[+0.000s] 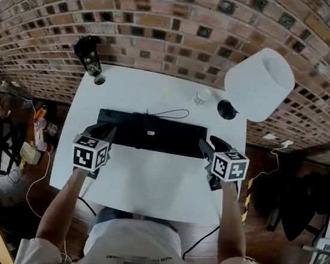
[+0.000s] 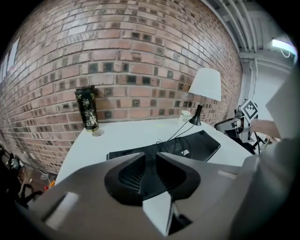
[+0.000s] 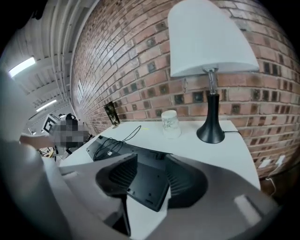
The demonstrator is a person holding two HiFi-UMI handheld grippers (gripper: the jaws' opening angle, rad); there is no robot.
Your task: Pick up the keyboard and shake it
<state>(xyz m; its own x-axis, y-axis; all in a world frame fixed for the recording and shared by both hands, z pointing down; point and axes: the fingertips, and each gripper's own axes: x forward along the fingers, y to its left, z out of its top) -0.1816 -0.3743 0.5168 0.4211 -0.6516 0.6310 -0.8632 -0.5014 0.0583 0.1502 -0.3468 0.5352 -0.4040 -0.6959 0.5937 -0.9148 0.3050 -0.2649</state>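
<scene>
Head view: left gripper [image 1: 106,131] sits at 9 o'clock end of keyboard [image 1: 151,134], jaws only a crack apart, not clamping as far as I can see. Keyboard lies flat in middle of table [image 1: 146,180], underside up, long axis 9-to-3, cable bunched on its back and trailing toward 1 o'clock. Right gripper [image 1: 208,146] at 3 o'clock end, jaws spread wide w/ keyboard corner btwn them, pads clear of it. Looks like grasp step, not yet lifted. Next: both must close on the ends together, then raise it level before shaking.
</scene>
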